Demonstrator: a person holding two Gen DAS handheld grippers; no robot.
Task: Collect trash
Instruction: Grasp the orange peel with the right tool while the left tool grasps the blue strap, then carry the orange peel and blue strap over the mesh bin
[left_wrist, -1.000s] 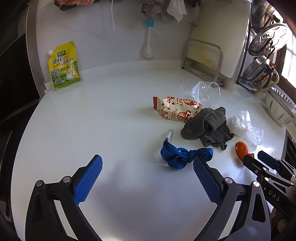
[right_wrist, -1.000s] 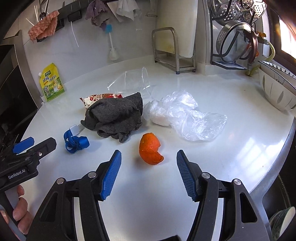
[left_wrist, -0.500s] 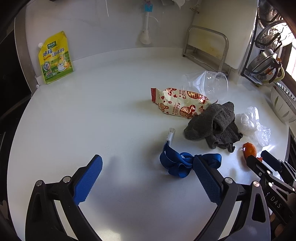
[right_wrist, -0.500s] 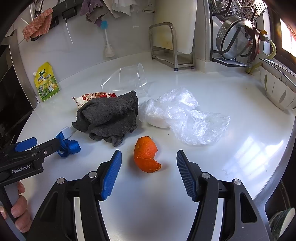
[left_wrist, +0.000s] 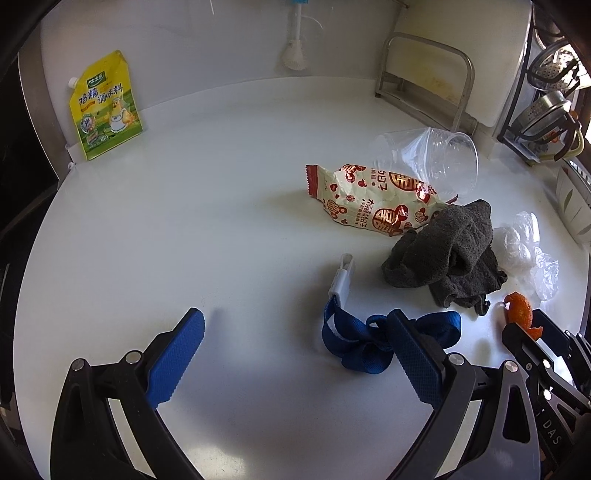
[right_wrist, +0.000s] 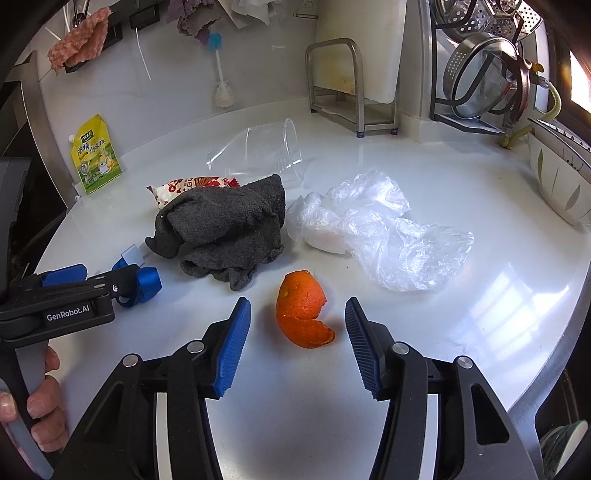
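on a white worktop we are at the very start of the clear-up: by our reading nothing has been collected yet, and every scrap lies loose. our left claw hangs wide open and empty, its right finger over a knotted blue strap with a white clip, the pads not pressing on it. far beyond that claw and to its left, a yellow seasoning pouch leans against the back wall, probably not rubbish. ahead and to its right lie a red-and-cream snack wrapper, partly under a crumpled grey cloth, and behind them a clear plastic cup on its side, with nothing in it that we can see. our right claw is closing, with an orange peel on the worktop between its fingers, the pads not yet on it. just beyond and to the right of that claw sprawls a clear plastic bag with something pale bundled in its near left end; what it is we cannot tell. far right, a white bowl shows only its outer wall. no bin is in sight, so peel, wrapper, cup and bag all remain.
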